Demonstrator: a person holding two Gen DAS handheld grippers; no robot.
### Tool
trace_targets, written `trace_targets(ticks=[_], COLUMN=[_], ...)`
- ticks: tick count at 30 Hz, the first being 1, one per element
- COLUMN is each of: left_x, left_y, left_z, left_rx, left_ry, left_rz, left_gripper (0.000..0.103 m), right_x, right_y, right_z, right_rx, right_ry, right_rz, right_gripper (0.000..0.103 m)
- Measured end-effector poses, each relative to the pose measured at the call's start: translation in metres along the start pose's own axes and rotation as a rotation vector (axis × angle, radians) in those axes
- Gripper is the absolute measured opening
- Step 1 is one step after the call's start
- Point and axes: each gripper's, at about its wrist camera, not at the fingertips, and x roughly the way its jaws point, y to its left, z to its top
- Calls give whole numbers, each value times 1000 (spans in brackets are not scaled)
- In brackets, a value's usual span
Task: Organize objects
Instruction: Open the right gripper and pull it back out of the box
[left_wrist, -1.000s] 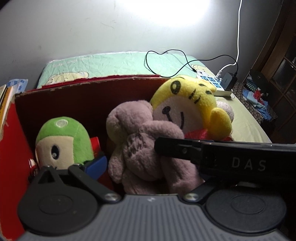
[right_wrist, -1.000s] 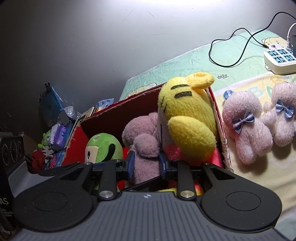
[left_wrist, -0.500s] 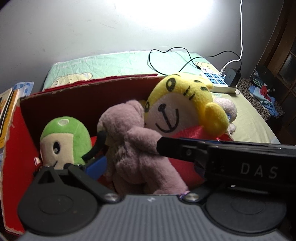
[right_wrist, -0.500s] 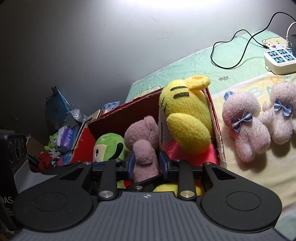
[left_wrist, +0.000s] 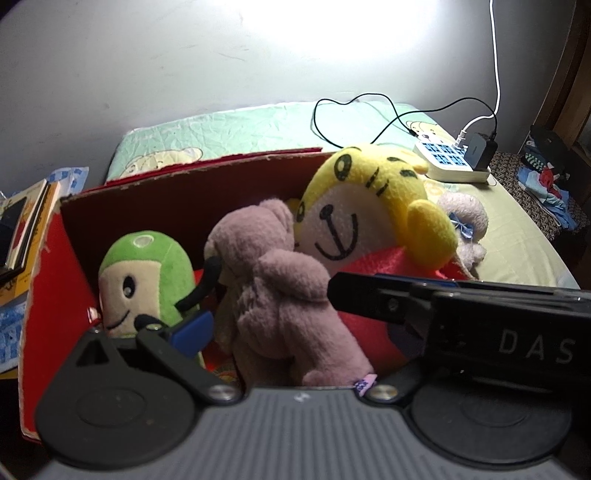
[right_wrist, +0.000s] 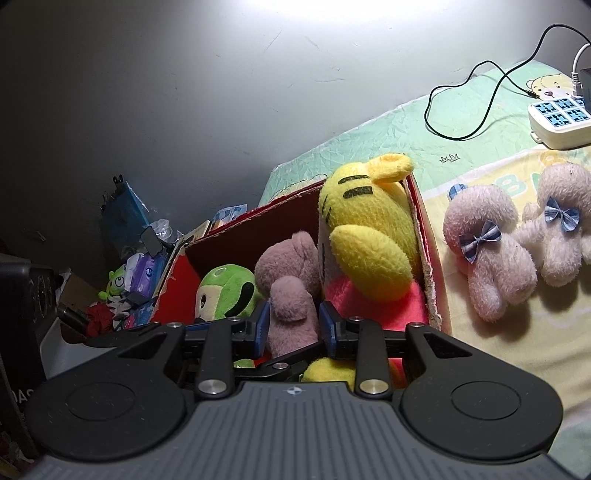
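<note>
A red cardboard box on the bed holds a green plush, a mauve bear and a yellow tiger plush. My right gripper is shut on the mauve bear's arm, its blue pads pressing both sides. It crosses the left wrist view as a black bar. My left gripper is open wide around the bear's body; only its left blue pad shows. Two pale pink plush toys with blue bows lie on the bed right of the box.
A white power strip with black cables lies at the head of the bed. Books and clutter sit left of the box. A dark cabinet and clothes stand to the right.
Both views have pulled back and up from the box. The mauve bear has risen and turned in the right gripper's hold, away from the tiger.
</note>
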Motion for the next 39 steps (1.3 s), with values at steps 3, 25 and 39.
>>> trace_targets(ticks=[3, 25, 39], left_x=[-1, -32, -67], left_y=[-2, -22, -45], left_z=[1, -5, -23], left_rx=[-5, -7, -31], left_ry=[3, -4, -31], left_rz=[17, 205, 326], left_gripper=[100, 101, 101], right_x=[-2, -25, -48], right_y=[-2, 2, 6], right_z=[1, -4, -9], right_rx=[2, -50, -131], right_ry=[-1, 1, 45], right_rz=[10, 112, 229], right_gripper=[33, 36, 36])
